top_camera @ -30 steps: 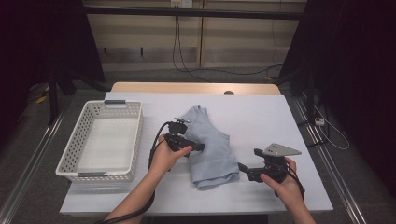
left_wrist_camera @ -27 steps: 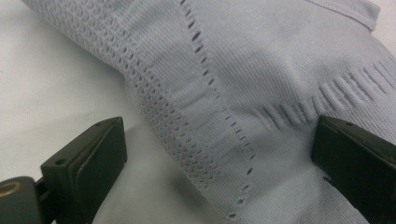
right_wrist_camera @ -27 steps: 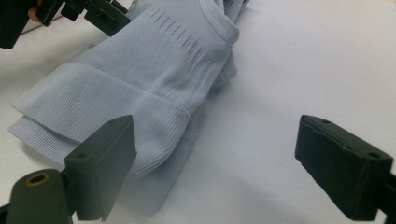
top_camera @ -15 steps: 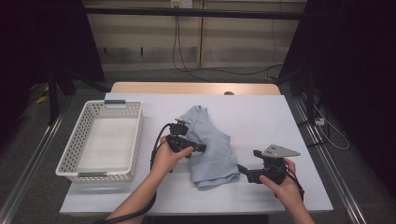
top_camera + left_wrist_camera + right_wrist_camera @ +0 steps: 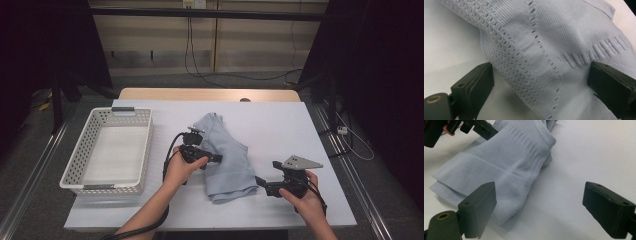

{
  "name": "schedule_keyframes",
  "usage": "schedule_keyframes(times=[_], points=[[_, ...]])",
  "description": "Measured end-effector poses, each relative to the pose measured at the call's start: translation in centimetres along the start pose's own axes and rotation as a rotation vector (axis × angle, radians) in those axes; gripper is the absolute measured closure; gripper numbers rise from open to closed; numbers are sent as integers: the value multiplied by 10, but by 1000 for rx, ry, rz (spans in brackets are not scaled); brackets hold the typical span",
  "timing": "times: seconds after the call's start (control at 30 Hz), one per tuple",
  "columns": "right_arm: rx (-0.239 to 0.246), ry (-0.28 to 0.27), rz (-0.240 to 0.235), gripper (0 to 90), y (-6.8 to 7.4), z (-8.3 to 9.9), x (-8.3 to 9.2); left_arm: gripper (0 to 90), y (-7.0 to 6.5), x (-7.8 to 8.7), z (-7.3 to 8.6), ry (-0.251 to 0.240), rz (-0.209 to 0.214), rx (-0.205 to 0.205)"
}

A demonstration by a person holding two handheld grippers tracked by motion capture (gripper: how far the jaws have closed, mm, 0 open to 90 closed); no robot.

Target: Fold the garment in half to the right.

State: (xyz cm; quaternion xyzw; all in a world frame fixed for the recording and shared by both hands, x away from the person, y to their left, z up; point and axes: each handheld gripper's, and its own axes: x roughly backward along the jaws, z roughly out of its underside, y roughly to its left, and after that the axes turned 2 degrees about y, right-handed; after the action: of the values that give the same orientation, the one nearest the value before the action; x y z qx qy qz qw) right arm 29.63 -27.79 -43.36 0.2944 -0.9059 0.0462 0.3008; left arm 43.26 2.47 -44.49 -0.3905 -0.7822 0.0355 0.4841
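A white basket (image 5: 107, 150) sits left on the table (image 5: 300, 125); the folded pale-blue garment (image 5: 227, 155) lies mid-table (no readable label). The left gripper (image 5: 212, 159) spreads wide over its left edge, gripping nothing; the right gripper (image 5: 260, 182) gapes empty at its near-right corner.

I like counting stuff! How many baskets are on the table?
1. The white basket sits at the table's left side, left of the light blue folded garment. No other basket is visible.

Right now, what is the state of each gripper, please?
Left gripper: open, jaws astride the light blue knit garment, not pinching.
Right gripper: open, holding nothing, beside the garment's hem.
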Motion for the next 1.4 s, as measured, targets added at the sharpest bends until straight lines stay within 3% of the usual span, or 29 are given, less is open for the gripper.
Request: schedule_keyframes(times=[0.3,0.83,1.4], points=[[-1,-2,6,117,-1,2,3,88,0,-3,-2,9,34,10],[-2,-1,5,117,-2,3,3,187,0,-6,-2,-4,102,71],[-2,-3,9,117,-2,3,4,310,-6,-5,-5,-27,139,77]])
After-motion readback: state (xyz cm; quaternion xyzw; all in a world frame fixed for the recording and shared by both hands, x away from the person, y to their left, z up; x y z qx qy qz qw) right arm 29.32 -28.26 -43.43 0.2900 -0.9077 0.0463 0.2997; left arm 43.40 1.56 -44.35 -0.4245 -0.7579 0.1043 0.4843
